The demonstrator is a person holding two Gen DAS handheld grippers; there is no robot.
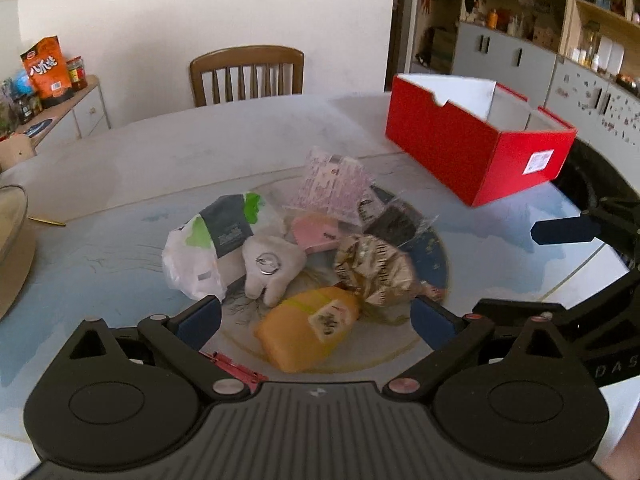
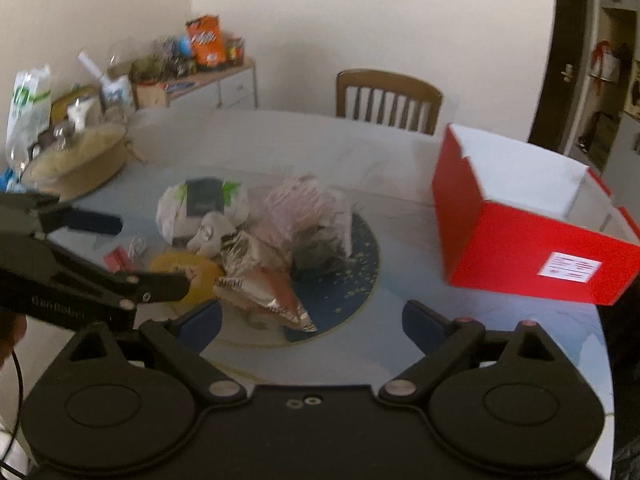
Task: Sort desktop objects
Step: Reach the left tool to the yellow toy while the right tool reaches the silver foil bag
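Note:
A pile of small items lies mid-table: a white and green bag (image 1: pixel 208 244), a grey plush tooth (image 1: pixel 272 268), a pink pack (image 1: pixel 316 232), a clear pink-printed bag (image 1: pixel 332 184), a gold foil packet (image 1: pixel 376 272) and an orange packet (image 1: pixel 308 324). My left gripper (image 1: pixel 316 316) is open, its fingers either side of the orange packet, just above it. My right gripper (image 2: pixel 312 324) is open and empty, near the foil packet (image 2: pixel 256 268). An open red box (image 1: pixel 476 140) stands at the right; it also shows in the right wrist view (image 2: pixel 532 248).
A wooden chair (image 1: pixel 248 72) stands behind the round table (image 1: pixel 200 140). A straw hat (image 2: pixel 80 164) and bags sit at the table's left. A red flat item (image 2: pixel 118 260) lies by the pile. A sideboard (image 1: pixel 60 112) with snacks is at the far left.

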